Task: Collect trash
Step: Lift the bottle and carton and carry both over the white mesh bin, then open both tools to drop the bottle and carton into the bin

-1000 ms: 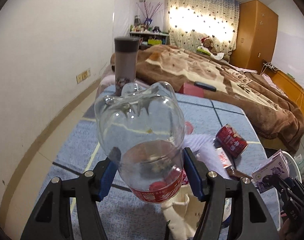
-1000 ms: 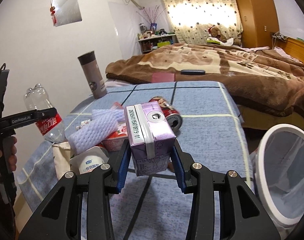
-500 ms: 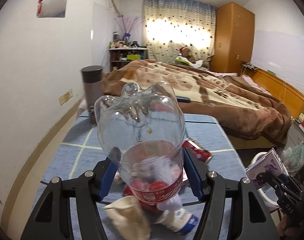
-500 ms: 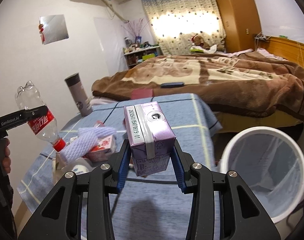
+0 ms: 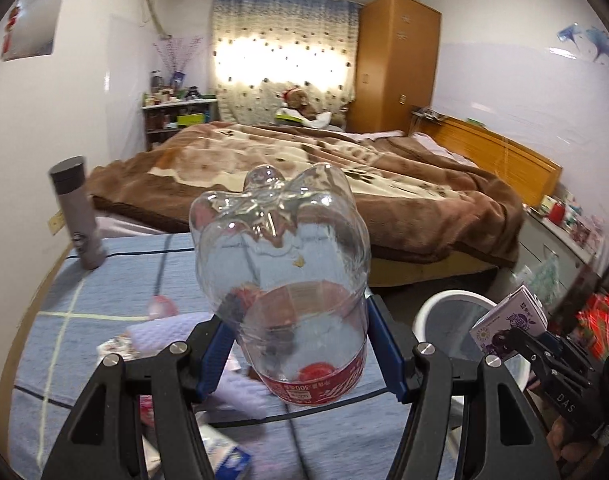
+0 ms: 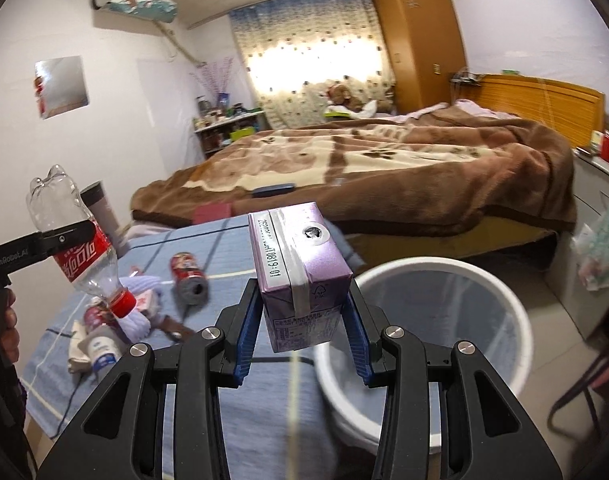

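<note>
My left gripper [image 5: 302, 344] is shut on an empty clear plastic bottle [image 5: 280, 264] with a red label, held bottom-up above the blue table; it also shows in the right wrist view [image 6: 72, 240]. My right gripper [image 6: 302, 336] is shut on a purple drink carton [image 6: 300, 272], held at the table's right edge beside the white trash bin [image 6: 444, 280]. The carton [image 5: 508, 324] and the bin [image 5: 436, 308] also show at the right of the left wrist view.
On the blue tablecloth [image 6: 264, 400] lie a red can [image 6: 186, 276], a purple cloth [image 6: 140, 312], a small white bottle [image 6: 100, 352] and wrappers. A grey thermos [image 5: 78, 216] stands at the far left corner. A bed [image 6: 384, 176] lies behind the table.
Both grippers have swung right with their loads. The trash bin has come closer in the right wrist view and now shows in the left wrist view.
</note>
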`<action>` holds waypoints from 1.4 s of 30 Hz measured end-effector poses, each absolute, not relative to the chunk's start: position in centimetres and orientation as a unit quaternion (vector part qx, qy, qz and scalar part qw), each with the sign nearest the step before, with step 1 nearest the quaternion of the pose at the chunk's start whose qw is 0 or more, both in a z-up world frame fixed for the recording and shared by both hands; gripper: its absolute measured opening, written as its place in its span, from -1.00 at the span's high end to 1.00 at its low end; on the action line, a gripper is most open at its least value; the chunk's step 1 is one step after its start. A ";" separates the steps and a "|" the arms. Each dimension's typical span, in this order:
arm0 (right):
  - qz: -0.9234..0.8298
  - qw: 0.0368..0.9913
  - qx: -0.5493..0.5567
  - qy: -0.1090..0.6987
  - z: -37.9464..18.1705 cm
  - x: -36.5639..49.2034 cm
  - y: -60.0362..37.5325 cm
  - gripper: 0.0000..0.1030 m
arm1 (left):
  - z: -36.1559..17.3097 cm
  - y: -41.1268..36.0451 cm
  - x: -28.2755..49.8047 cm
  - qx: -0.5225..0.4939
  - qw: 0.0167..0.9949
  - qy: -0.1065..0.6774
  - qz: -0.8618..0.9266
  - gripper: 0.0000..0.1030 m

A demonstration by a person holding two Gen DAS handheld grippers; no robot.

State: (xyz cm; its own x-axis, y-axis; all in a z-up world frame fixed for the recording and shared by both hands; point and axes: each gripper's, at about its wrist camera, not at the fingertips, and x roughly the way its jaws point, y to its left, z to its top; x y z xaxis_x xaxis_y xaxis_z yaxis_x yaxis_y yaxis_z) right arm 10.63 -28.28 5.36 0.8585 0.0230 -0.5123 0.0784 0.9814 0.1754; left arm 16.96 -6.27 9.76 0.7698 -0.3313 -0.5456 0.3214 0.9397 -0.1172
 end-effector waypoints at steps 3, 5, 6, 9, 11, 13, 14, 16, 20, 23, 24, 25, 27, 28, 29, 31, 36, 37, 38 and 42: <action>-0.029 0.959 0.097 0.265 5.2 10.3 -29.2 0.20 | 9.8 -7.9 17.1 -0.005 0.937 0.294 -0.190 -0.28; -0.036 0.958 0.101 0.266 5.1 10.1 -29.8 0.20 | 9.7 -9.0 17.0 -0.001 0.934 0.295 -0.200 -0.28; -0.039 0.958 0.100 0.266 5.0 10.1 -30.0 0.20 | 9.6 -9.6 17.0 0.000 0.932 0.299 -0.206 -0.28; -0.053 0.956 0.103 0.269 4.7 10.1 -31.0 0.20 | 9.1 -11.6 17.0 0.009 0.925 0.305 -0.224 -0.28; -0.064 0.954 0.103 0.273 4.3 10.1 -31.8 0.20 | 8.7 -13.0 17.2 0.011 0.918 0.314 -0.241 -0.28; -0.068 0.951 0.103 0.283 3.8 10.2 -32.4 0.20 | 8.1 -14.7 17.3 0.016 0.913 0.321 -0.253 -0.28; -0.076 0.948 0.102 0.290 3.4 10.2 -32.9 0.20 | 7.9 -15.5 17.2 0.018 0.910 0.324 -0.259 -0.28; -0.080 0.946 0.099 0.299 3.0 10.3 -33.5 0.20 | 7.3 -17.2 17.3 0.022 0.902 0.334 -0.272 -0.28; -0.088 0.937 0.101 0.321 1.9 10.6 -34.9 0.20 | 6.3 -20.2 17.2 0.033 0.889 0.347 -0.296 -0.28; -0.093 0.933 0.100 0.333 1.2 10.6 -35.5 0.20 | 5.7 -22.1 17.2 0.033 0.882 0.353 -0.310 -0.28; -0.093 0.932 0.100 0.336 1.1 10.6 -35.7 0.20 | 5.4 -22.9 17.1 0.036 0.879 0.356 -0.316 -0.28; -0.093 0.931 0.100 0.339 1.0 10.7 -35.9 0.20 | 5.1 -23.4 17.3 0.040 0.876 0.360 -0.318 -0.28; -0.102 0.928 0.095 0.345 0.7 10.6 -36.4 0.20 | 4.6 -24.4 17.6 0.039 0.870 0.371 -0.321 -0.28; -0.102 0.928 0.094 0.347 0.6 10.6 -36.5 0.20 | 4.4 -25.0 17.6 0.039 0.869 0.372 -0.324 -0.28; -0.102 0.926 0.094 0.351 0.5 10.7 -36.7 0.20 | 4.2 -25.4 17.5 0.044 0.868 0.371 -0.326 -0.28; -0.107 0.922 0.093 0.360 0.2 10.7 -37.2 0.19 | 3.4 -26.4 17.6 0.054 0.863 0.380 -0.327 -0.28; -0.112 0.915 0.091 0.376 -0.3 11.0 -37.7 0.18 | 2.0 -27.3 18.1 0.057 0.853 0.405 -0.324 -0.29; -0.112 0.914 0.092 0.379 -0.4 11.0 -37.8 0.18 | 1.9 -27.5 18.0 0.064 0.853 0.403 -0.326 -0.29; -0.112 0.914 0.091 0.380 -0.4 11.0 -37.8 0.18 | 1.8 -27.5 17.9 0.066 0.852 0.401 -0.330 -0.29; -0.115 0.912 0.093 0.384 -0.6 11.0 -38.2 -0.20 | 2.1 -27.6 17.9 0.064 0.852 0.399 -0.332 -0.50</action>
State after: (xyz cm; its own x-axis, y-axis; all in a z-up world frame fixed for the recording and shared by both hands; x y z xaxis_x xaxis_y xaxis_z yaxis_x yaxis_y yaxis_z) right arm 11.00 -38.17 -0.63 0.6791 -0.1391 -0.7208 0.2811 0.9563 0.0803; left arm 17.86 -27.59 2.07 0.4615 -0.5139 -0.7231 0.6165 0.7719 -0.1552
